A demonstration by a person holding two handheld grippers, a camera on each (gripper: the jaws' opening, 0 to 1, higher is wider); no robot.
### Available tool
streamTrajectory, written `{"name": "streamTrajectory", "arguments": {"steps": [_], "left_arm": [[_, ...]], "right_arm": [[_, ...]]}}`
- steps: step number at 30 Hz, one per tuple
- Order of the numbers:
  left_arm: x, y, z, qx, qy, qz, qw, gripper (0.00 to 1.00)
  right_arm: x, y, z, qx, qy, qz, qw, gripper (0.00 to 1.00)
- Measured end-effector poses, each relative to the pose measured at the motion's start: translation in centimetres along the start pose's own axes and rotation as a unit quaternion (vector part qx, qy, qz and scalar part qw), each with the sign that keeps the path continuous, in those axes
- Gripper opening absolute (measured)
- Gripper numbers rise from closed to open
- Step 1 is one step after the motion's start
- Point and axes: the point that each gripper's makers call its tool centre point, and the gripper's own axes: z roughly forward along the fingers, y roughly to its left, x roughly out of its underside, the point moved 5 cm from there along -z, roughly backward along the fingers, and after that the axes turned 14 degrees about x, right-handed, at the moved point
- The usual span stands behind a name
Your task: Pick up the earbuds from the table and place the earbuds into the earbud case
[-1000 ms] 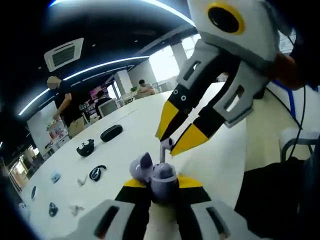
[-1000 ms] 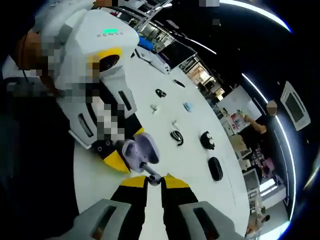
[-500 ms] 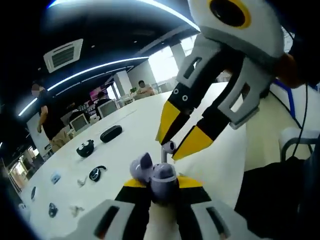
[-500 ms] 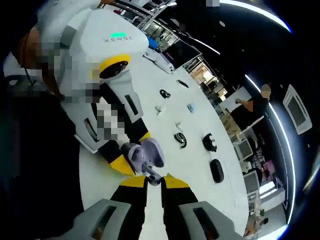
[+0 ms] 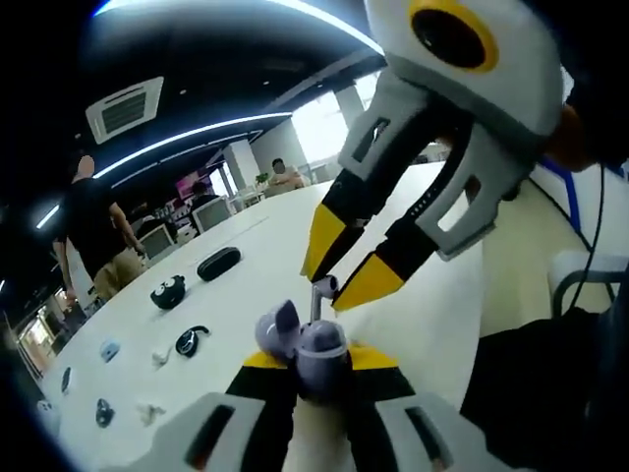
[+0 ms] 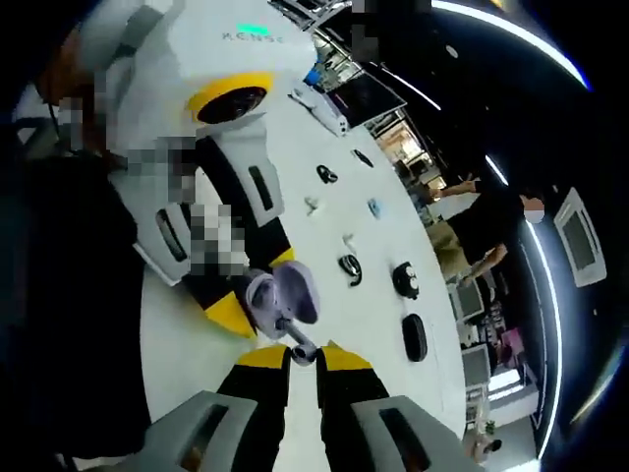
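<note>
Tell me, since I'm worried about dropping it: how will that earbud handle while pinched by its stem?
The earbud looks smooth and rounded, so probably slippery. The right tool grips just its thin stem; it might pivot. It seems light, above the open case.

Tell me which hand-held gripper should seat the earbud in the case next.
Right. The right hand-held gripper already pinches the earbud just beside the open purple earbud case. The left hand-held gripper is shut on that case, steadying it.

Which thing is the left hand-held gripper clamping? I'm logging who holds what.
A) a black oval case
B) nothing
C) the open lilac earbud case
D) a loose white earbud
C: in the left gripper view the left hand-held gripper has its jaws closed on the open lilac earbud case.
</note>
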Motion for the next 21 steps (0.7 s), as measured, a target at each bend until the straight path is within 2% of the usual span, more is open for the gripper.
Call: {"name": "streamTrajectory", "arguments": {"steps": [10, 21], "left_arm": [[0.0, 0.0, 0.0, -0.001, 0.002, 0.008, 1.0, 0.2], [0.1, 0.0, 0.0, 0.002, -0.003, 0.002, 1.0, 0.2]], "right_arm": [[-0.4, 0.2, -0.9, -0.003, 0.003, -0.009, 1.0, 0.1], [-1.1, 0.2, -1.6, 0.002, -0.011, -0.012, 0.9999, 0.1]]}}
